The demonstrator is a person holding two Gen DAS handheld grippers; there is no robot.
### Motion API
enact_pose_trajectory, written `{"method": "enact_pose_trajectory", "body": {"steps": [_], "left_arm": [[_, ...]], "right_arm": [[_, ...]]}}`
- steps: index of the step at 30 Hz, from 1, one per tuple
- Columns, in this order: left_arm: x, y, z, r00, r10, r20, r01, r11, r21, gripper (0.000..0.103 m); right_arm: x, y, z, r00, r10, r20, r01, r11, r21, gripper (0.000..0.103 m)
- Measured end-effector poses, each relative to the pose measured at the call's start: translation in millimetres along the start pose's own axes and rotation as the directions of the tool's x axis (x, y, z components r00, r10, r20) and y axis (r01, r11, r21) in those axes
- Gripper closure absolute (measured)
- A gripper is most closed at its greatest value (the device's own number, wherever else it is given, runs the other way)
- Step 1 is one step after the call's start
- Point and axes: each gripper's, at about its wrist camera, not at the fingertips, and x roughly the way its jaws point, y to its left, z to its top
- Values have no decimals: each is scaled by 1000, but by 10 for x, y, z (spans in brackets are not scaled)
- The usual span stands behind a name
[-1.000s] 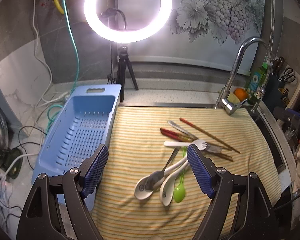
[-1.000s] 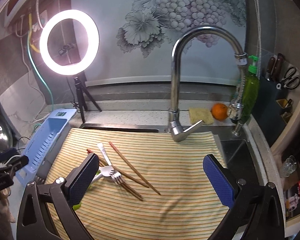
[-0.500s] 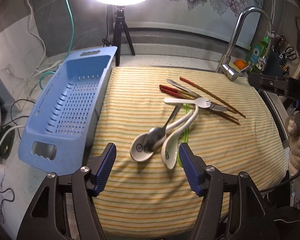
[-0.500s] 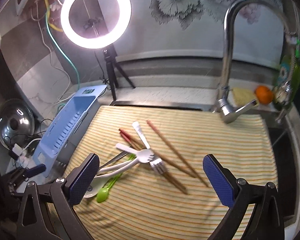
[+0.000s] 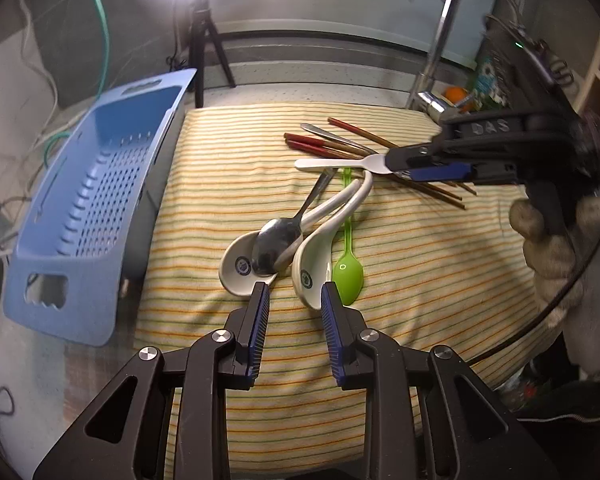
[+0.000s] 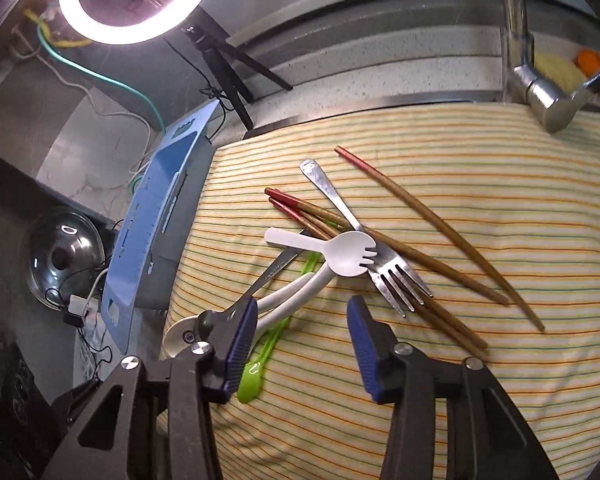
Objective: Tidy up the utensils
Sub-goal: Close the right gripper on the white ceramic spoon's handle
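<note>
On the striped cloth (image 5: 228,168) the utensils lie in a loose pile. In the left wrist view, two white soup spoons (image 5: 312,268) run from bowls at 7 o'clock to handles at 1 o'clock; a metal spoon (image 5: 278,240) rests in the left one's bowl, pointing the same way. A green spoon (image 5: 348,268) lies just beside them, nearly 6 to 12. The spork (image 6: 340,250) lies crosswise, tines toward 3 o'clock, over the fork (image 6: 384,268) and chopsticks (image 6: 440,224), which slant from 10 to 4. A blue basket (image 5: 96,196) sits at the cloth's 9 o'clock edge.

The left gripper (image 5: 294,298) is closing, jaws narrow, nothing between them; tips just beside the soup spoons' bowls. The right gripper (image 6: 302,320) is also closing, half-wide and empty, over the soup-spoon handles, below the spork.
</note>
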Motion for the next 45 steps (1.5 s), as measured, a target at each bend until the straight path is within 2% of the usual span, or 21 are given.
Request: {"method": "enact_pose_trajectory", "body": {"steps": [2, 4, 7, 18, 29, 41, 45], "left_arm": [[13, -41, 9, 1000, -8, 3, 8, 1000, 30, 78], [46, -72, 38, 1000, -7, 9, 7, 998, 57, 83], [117, -91, 84, 1000, 10, 13, -12, 996, 90, 86], [289, 87, 117, 1000, 5, -7, -5, 998, 65, 86], [348, 180, 115, 999, -33, -20, 34, 999, 37, 86], [351, 214, 134, 999, -33, -25, 34, 999, 27, 86], [302, 238, 106, 999, -44, -25, 45, 999, 25, 83]], "right_arm": [[56, -5, 19, 1000, -3, -7, 3, 1000, 3, 65], [126, -17, 38, 1000, 0, -18, 1, 1000, 16, 66], [217, -41, 50, 999, 22, -39, -20, 999, 42, 73], [426, -88, 106, 995, 57, -76, -49, 993, 107, 85], [461, -18, 145, 995, 74, -73, -67, 993, 94, 85], [605, 85, 202, 992, 86, -88, -79, 994, 80, 86], [573, 141, 199, 993, 80, -83, -75, 995, 58, 88]]}}
